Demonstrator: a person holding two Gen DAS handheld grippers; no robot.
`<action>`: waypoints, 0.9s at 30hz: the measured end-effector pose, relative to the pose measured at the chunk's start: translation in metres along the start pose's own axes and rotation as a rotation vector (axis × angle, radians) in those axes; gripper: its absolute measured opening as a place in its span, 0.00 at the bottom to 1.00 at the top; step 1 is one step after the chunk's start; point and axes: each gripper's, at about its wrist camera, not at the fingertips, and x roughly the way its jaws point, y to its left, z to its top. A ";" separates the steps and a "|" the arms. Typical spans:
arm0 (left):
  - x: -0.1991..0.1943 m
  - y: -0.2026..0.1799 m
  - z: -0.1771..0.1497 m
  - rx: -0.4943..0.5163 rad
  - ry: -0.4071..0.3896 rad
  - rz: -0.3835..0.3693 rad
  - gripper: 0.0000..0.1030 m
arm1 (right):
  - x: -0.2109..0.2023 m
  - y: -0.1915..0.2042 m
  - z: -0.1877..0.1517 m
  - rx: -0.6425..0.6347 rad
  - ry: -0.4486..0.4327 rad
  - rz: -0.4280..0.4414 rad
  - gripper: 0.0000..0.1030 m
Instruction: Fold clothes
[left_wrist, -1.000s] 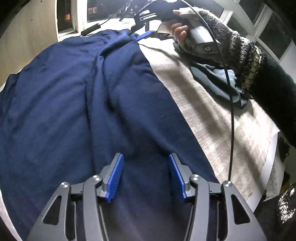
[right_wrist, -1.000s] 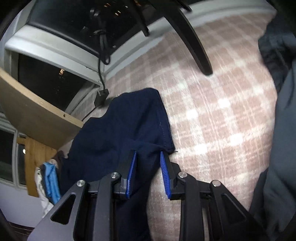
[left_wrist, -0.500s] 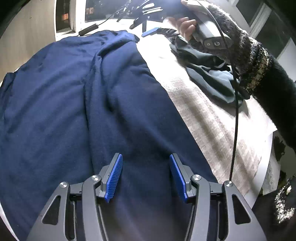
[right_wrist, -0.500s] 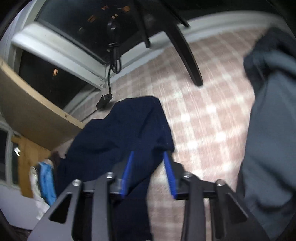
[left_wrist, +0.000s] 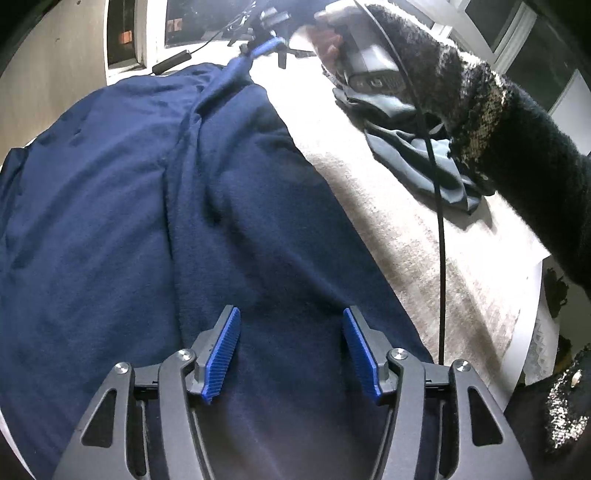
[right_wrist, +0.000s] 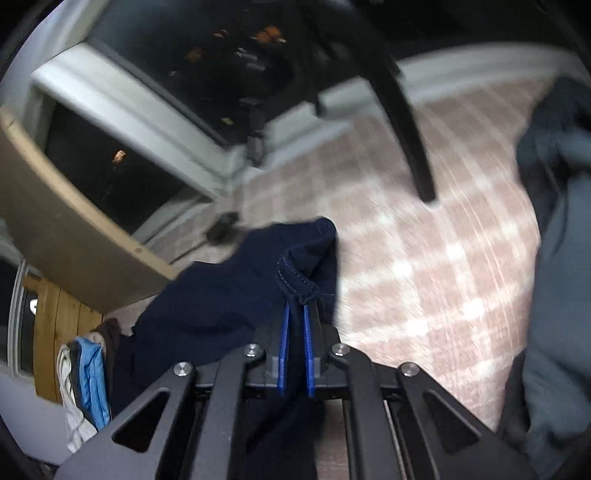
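Navy garment (left_wrist: 140, 206) spread wide over the table (left_wrist: 436, 266), on a pale checked cloth; far corner of it, with the stitched hem, pinched and raised off the cloth. Right tool (right_wrist: 295, 314) clamped on that hem corner, pads nearly together, with a small bunch of fabric above the tips. Left tool (left_wrist: 291, 347) above the near part of the garment, jaws about half wide and opening a little, nothing between them, pads not pressing on the fabric.

Soft, light knit, judged from the many loose folds: limp, no stiffness, likely to sag and drag when lifted from one point only. Not slippery, so a pinch on the ribbed pads probably enough. Best hold at a hem or corner, where the stitching gives a thicker edge; a grip in the middle would only gather a lump. Second grip on the near edge probably needed for a straight fold line.

Grey garment (left_wrist: 417, 162) crumpled at the right side of the table, apart from the navy one.
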 end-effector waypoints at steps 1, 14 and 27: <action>0.000 0.000 0.000 0.001 0.000 0.000 0.55 | 0.001 0.010 0.003 -0.022 -0.003 0.010 0.07; -0.019 0.017 -0.002 -0.097 -0.038 0.007 0.54 | 0.008 0.052 0.028 -0.363 0.039 -0.068 0.33; -0.013 0.011 -0.015 -0.116 -0.004 0.019 0.54 | 0.081 0.025 0.039 -0.331 0.101 -0.108 0.02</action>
